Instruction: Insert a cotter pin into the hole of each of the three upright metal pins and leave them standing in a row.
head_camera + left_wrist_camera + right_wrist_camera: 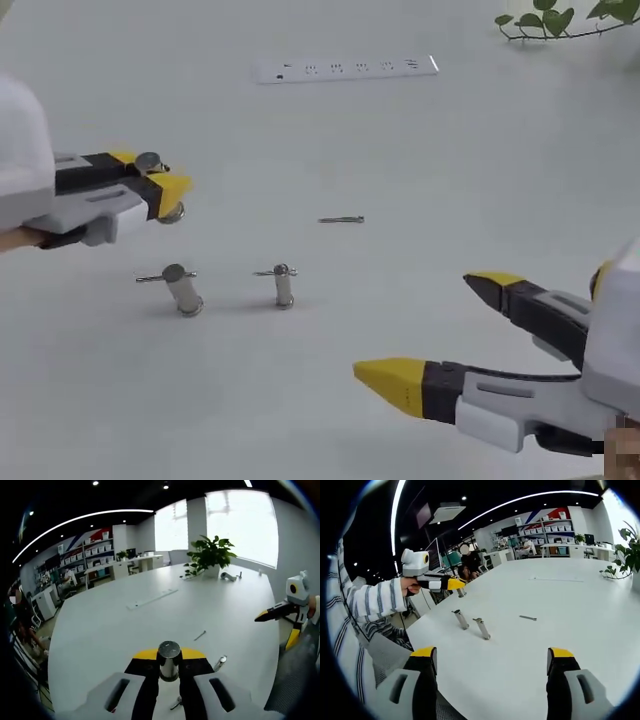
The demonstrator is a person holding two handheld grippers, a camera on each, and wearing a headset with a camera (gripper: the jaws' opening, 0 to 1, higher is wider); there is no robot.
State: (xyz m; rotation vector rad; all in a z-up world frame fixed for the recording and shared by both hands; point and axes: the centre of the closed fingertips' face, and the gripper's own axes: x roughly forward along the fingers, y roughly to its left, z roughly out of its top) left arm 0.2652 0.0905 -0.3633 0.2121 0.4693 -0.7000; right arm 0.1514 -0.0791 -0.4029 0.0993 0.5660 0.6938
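Note:
My left gripper is off the table at the left, shut on an upright metal pin whose round head shows between the jaws. Two more metal pins stand on the white table, each with a cotter pin through its top. They also appear in the right gripper view. A loose cotter pin lies flat behind them. My right gripper hovers open and holding nothing at the lower right, its jaws wide apart.
A white power strip lies at the far side of the table. A potted plant stands at the back right corner. Office desks, shelves and a seated person lie beyond the table.

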